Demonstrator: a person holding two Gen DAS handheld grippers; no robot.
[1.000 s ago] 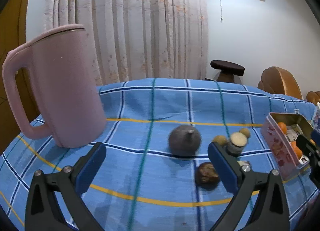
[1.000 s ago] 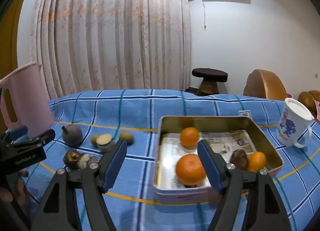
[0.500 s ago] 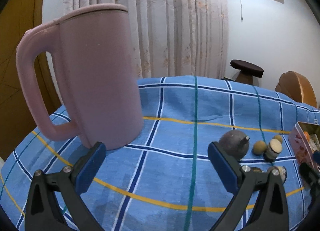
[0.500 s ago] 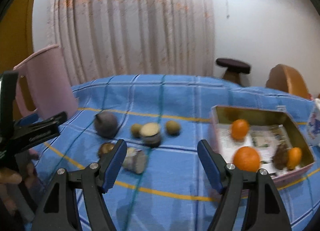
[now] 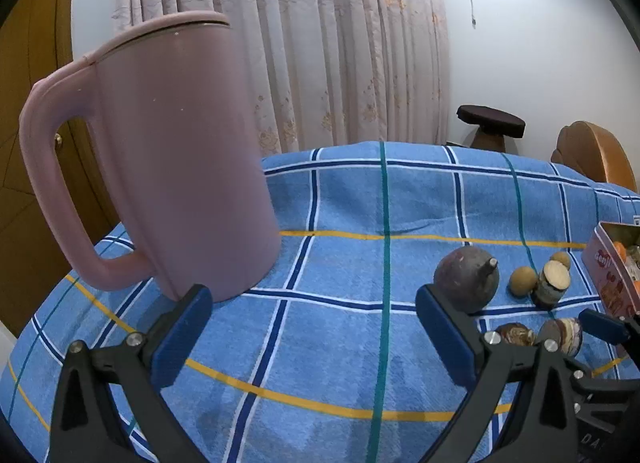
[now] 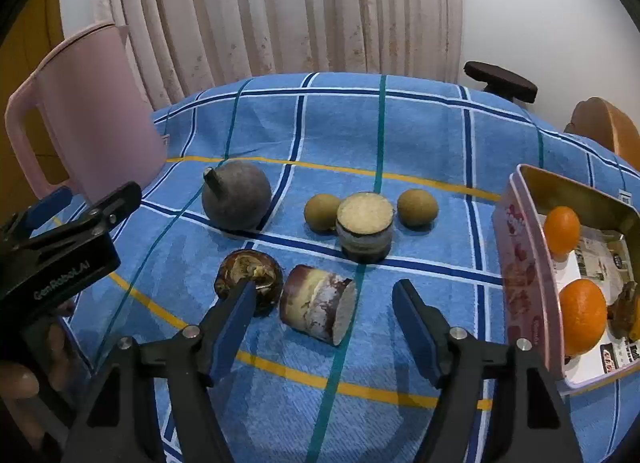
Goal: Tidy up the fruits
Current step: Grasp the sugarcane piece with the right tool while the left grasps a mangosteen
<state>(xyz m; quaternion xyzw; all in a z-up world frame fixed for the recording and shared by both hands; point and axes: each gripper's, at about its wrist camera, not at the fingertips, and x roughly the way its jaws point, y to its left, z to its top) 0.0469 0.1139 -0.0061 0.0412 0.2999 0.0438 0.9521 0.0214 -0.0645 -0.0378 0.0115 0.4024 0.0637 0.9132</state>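
While we hold both tongs above the checked blue tablecloth (image 6: 420, 135), the parts read as follows.

Right tongs (image 6: 324, 319): our jaws stand wide apart and grip nothing; they hover low over the cloth.
Cut brown piece (image 6: 318, 305): lies on its side between our right jaws, nearer the left pad, touching neither.
Dark round fruit (image 6: 249, 281): just ahead of our right tongs' left pad, which covers its near edge; beside the cut piece.
Upright cut piece (image 6: 365, 227): stands ahead of the right tongs, pale face upward.
Small brown fruits: one (image 6: 320, 213) just left of the upright piece, one (image 6: 417, 208) just to its right.
Grey stemmed fruit (image 6: 236, 195): ahead and to the left of the right tongs, stem tilted leftward.
Tin box (image 6: 516, 247): to the right of the right tongs, holding two oranges (image 6: 582, 315) and a dark item at its far right that we cannot identify.
Left tongs (image 5: 312, 331): our jaws stand wide apart and grip nothing; bare cloth lies between them.
Pink jug (image 5: 168, 159): upright, ahead and left of the left tongs, its base just behind the left pad.
Grey stemmed fruit, left view (image 5: 466, 283): just behind the left tongs' right pad.
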